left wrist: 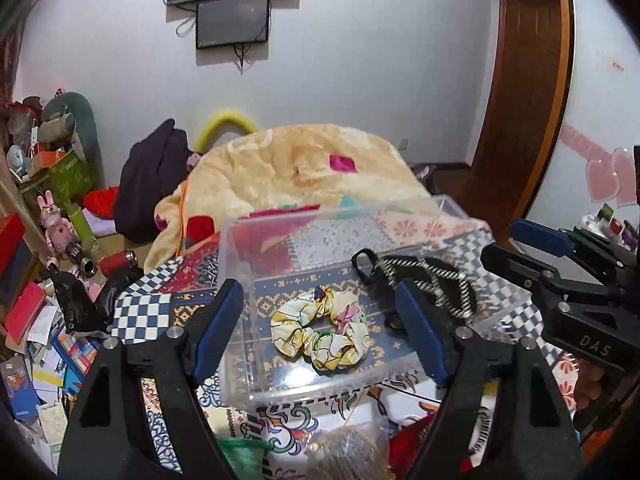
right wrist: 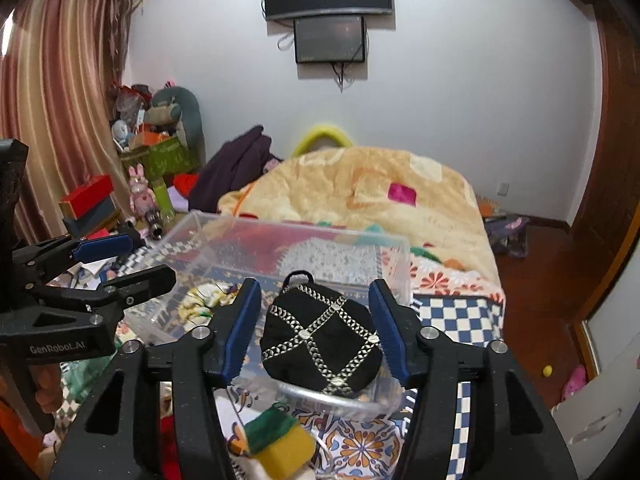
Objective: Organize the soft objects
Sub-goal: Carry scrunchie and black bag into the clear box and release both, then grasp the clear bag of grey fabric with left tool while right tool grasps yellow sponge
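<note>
A clear plastic box [left wrist: 236,248] stands on the patterned bedspread. A yellow floral scrunchie [left wrist: 320,330] lies on its floor, and a black pouch with silver chain trim [left wrist: 436,284] lies at its right side. My left gripper [left wrist: 320,328] is open, its fingers straddling the scrunchie without touching it. In the right wrist view the box [right wrist: 396,256] holds the black pouch [right wrist: 320,344], and my right gripper [right wrist: 316,328] is open around the pouch, pads apart from it. The scrunchie [right wrist: 200,300] shows at the left there.
A yellow-green sponge [right wrist: 280,438] and a plastic bag with a grey scourer [left wrist: 348,452] lie in front of the box. A beige blanket [left wrist: 304,168] is heaped behind. Clutter covers the floor at left [left wrist: 36,320]. A wooden door [left wrist: 528,80] stands at right.
</note>
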### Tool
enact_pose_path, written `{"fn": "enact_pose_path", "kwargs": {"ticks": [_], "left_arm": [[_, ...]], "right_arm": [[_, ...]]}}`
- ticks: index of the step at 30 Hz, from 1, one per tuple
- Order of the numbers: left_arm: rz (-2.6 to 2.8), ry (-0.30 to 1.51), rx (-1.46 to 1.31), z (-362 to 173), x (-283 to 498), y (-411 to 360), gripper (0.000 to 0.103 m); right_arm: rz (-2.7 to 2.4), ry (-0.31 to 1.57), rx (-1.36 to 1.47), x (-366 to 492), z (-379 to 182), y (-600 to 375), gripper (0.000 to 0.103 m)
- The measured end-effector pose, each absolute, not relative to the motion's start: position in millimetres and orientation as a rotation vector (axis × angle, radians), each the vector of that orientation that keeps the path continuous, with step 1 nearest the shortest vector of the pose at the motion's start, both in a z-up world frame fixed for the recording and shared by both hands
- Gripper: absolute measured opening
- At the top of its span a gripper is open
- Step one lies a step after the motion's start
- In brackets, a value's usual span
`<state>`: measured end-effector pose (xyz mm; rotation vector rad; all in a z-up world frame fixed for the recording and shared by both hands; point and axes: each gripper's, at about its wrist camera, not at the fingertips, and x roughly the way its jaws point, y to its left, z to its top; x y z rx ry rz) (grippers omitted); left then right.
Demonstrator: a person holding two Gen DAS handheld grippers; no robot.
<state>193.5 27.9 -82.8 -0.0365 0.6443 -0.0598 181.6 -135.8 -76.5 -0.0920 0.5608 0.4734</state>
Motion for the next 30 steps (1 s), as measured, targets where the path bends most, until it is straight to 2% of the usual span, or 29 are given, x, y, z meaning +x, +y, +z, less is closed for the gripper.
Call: {"fn": "enact_pose_path", "kwargs": {"ticks": [5,9,16,30], "left_arm": [[-0.073,0.58,-0.04,-63,166,30,0.084],[-0.081,0.548,-0.037,-56,146,31,0.089],[-0.077,0.559,-0.026,-66,120,34,0.089],[-0.078,0.715,-0.06,-129,107,33,0.089]], "right_arm": [[0.486,0.491,-0.098,159,-61,-141,0.062],[0.495,0.463,-0.099,147,-59,-144,0.07],[0.495,0.477,-0.091,135,-73,-148,0.07],[0.495,0.621,-0.072,131,-120,-148,0.07]]}}
